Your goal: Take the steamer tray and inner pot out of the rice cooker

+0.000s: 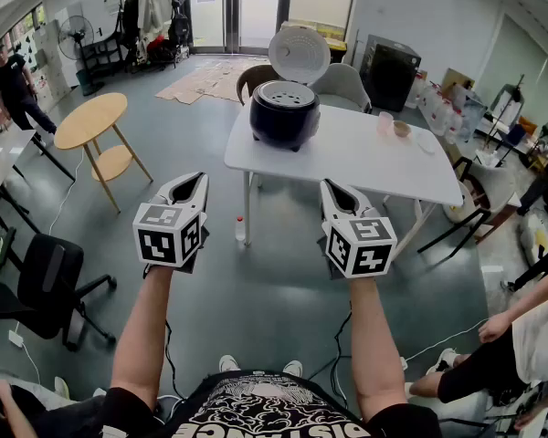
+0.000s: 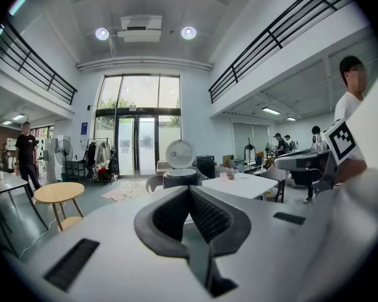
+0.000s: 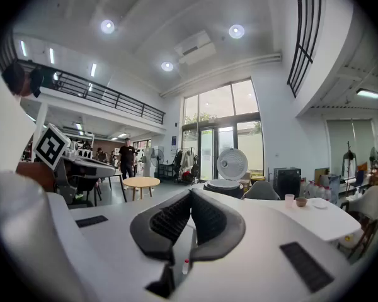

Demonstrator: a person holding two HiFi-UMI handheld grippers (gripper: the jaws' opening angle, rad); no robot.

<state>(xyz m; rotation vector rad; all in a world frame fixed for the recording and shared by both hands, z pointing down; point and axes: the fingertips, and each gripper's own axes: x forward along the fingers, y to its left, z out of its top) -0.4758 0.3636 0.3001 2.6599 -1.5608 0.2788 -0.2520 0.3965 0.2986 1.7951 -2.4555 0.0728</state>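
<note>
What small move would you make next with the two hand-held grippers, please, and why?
Probably step toward the white table and bring both closer: the rice cooker stands there, lid already up, well beyond the left hand-held gripper and right hand-held gripper, both shut and empty.

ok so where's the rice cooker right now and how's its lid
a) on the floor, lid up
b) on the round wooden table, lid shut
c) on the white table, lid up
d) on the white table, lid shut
c: the rice cooker stands at the near left corner of the white table, with its lid swung up behind it.
</note>
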